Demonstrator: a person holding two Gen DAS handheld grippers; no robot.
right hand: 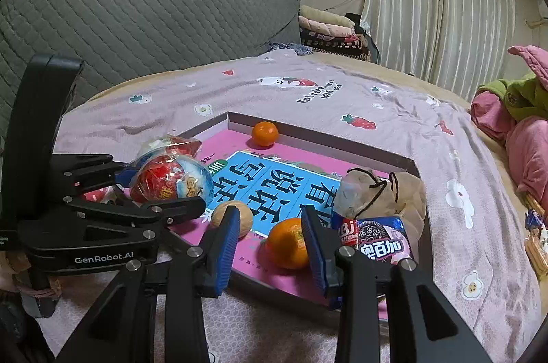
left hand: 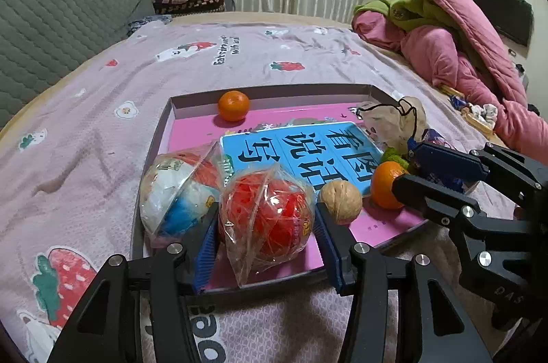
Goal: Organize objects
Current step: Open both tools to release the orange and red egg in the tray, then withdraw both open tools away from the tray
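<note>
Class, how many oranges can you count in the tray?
2: one orange at the tray's far wall, one orange near the front, between the right gripper's open jaws.

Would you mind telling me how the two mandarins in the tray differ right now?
The near mandarin lies at the tray's front, between the open fingers of the right gripper; the far mandarin sits alone by the back wall. The near one lies close to a walnut and snack packets; the far one has bare pink floor around it. Both are orange, round and unwrapped.
</note>
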